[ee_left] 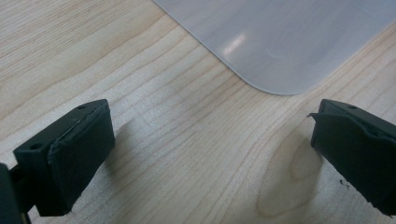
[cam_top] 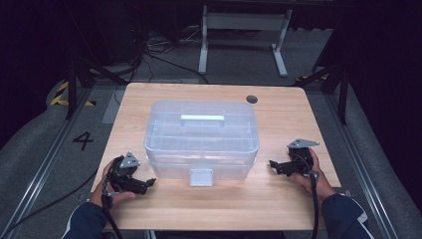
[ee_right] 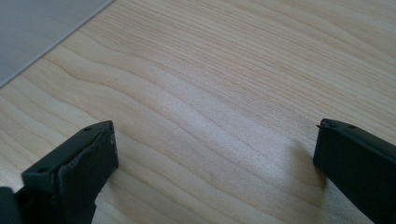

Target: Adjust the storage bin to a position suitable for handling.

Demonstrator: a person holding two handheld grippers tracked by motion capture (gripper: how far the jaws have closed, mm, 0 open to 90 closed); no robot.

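A clear plastic storage box (cam_top: 201,139) with a lid, a pale handle (cam_top: 202,119) on top and a front latch (cam_top: 201,177) sits in the middle of the wooden table (cam_top: 278,129). My left gripper (cam_top: 145,183) rests on the table at the box's front left, open, with nothing between its jaws. Its own view shows a rounded corner of the box (ee_left: 280,42) just ahead. My right gripper (cam_top: 276,166) lies at the box's front right, open and empty. The box edge (ee_right: 32,32) appears at the upper left of the right gripper view.
A small dark round hole (cam_top: 252,98) marks the table's far right. Beyond the table stand a white metal frame (cam_top: 244,30) and cables on the grey floor. A floor marking "4" (cam_top: 83,140) lies to the left. Bare wood lies in front of the box.
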